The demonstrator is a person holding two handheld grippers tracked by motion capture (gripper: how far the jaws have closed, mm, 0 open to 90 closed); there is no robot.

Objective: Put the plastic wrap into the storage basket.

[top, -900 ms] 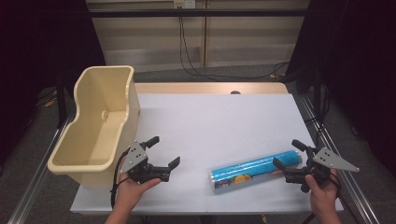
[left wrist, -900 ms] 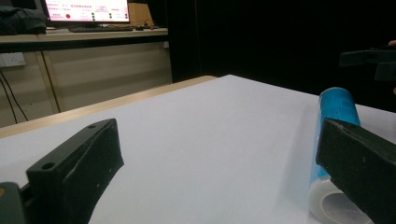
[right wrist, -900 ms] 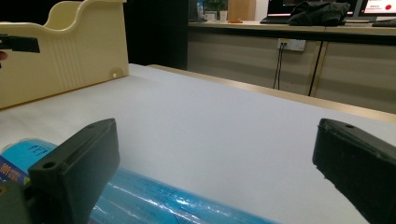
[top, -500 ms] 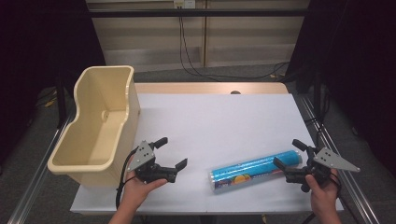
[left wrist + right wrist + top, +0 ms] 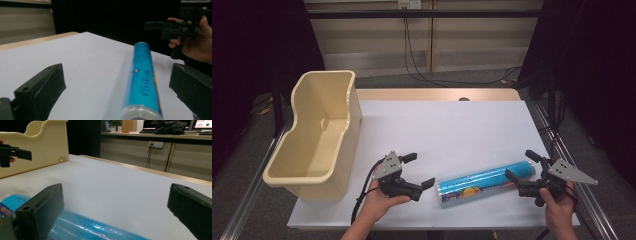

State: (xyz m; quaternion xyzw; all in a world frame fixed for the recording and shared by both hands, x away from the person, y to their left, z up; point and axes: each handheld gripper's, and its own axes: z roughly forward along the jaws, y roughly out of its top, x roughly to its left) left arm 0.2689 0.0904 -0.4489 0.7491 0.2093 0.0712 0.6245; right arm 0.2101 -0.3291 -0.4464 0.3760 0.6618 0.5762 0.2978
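Note:
A blue roll wrapped in clear film (image 5: 484, 182) lies on the white table (image 5: 452, 125), slanting up toward the right. My left gripper (image 5: 420, 171) is open just left of the roll's near end, which shows close between its jaws in the left gripper view as the roll (image 5: 141, 80). My right gripper (image 5: 521, 166) is open at the roll's far right end; the roll (image 5: 82, 227) lies low in the right gripper view, partly behind the left jaw. Neither gripper touches it. A cream plastic bin (image 5: 317, 135) stands at the table's left edge.
The bin (image 5: 35, 147) is tall with a raised back wall and nothing visible inside. A wooden strip (image 5: 437, 94) runs along the table's far edge. Cables (image 5: 422, 55) hang behind the table. Metal rails (image 5: 572, 165) flank the table.
My left gripper has moved right toward the roll's near end. The right gripper and the roll have stayed in place.

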